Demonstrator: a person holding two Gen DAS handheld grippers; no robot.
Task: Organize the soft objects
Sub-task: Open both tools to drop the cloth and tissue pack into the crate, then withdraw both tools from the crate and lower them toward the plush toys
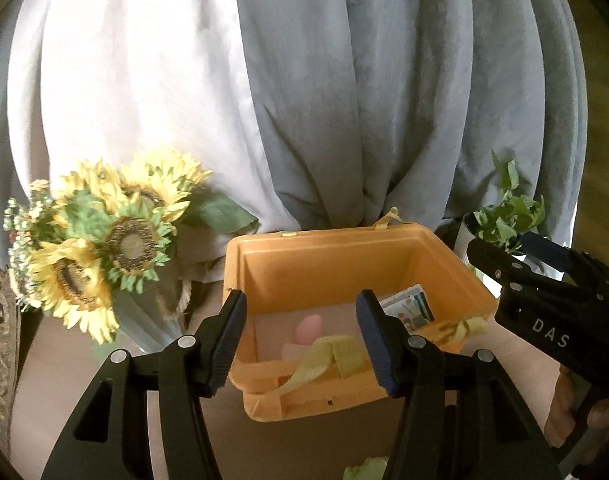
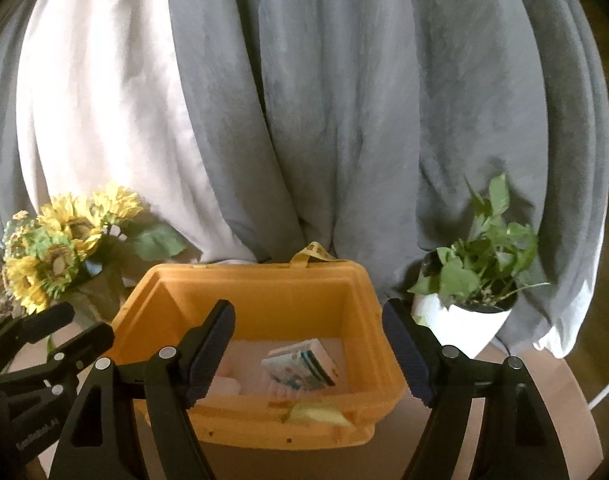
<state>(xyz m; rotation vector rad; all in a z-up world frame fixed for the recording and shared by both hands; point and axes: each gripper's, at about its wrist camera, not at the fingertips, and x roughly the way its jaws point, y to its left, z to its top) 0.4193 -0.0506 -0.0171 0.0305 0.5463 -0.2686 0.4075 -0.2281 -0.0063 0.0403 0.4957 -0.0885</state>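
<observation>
Left gripper (image 1: 300, 336): nearest the lens in the left wrist view, jaws spread apart, nothing between the blue-edged pads (image 1: 228, 338). Positioned over the near rim of an orange plastic bin (image 1: 344, 264), which stands on a pale brown tabletop (image 1: 56, 364).

Right gripper (image 2: 308, 350): likewise spread wide and empty, framing the same bin from its own side. Body marked "DAS" seen at right of the left wrist view (image 1: 544, 304), held apart from the bin's right wall.

Bin contents, both views: a small packet with teal and white printing (image 2: 300, 364) leaning toward the right side of the floor; a pink rounded soft item (image 1: 309, 328) near the middle; a white folded piece (image 2: 224, 384) at left, detail blurred. Yellow cloth (image 1: 328, 356) draped over the near rim, partly inside, partly hanging outward. Yellow strap loop (image 2: 314, 252) at the far rim.

A further pale yellow-green soft item (image 1: 364, 470) on the tabletop at the bottom edge of the left wrist view, outside the bin, only partly in frame.

Surroundings: sunflower bouquet (image 1: 104, 232) left of the bin; potted green plant in a white pot (image 2: 476, 280) to its right; grey and white curtains (image 2: 304, 120) hanging behind all.
</observation>
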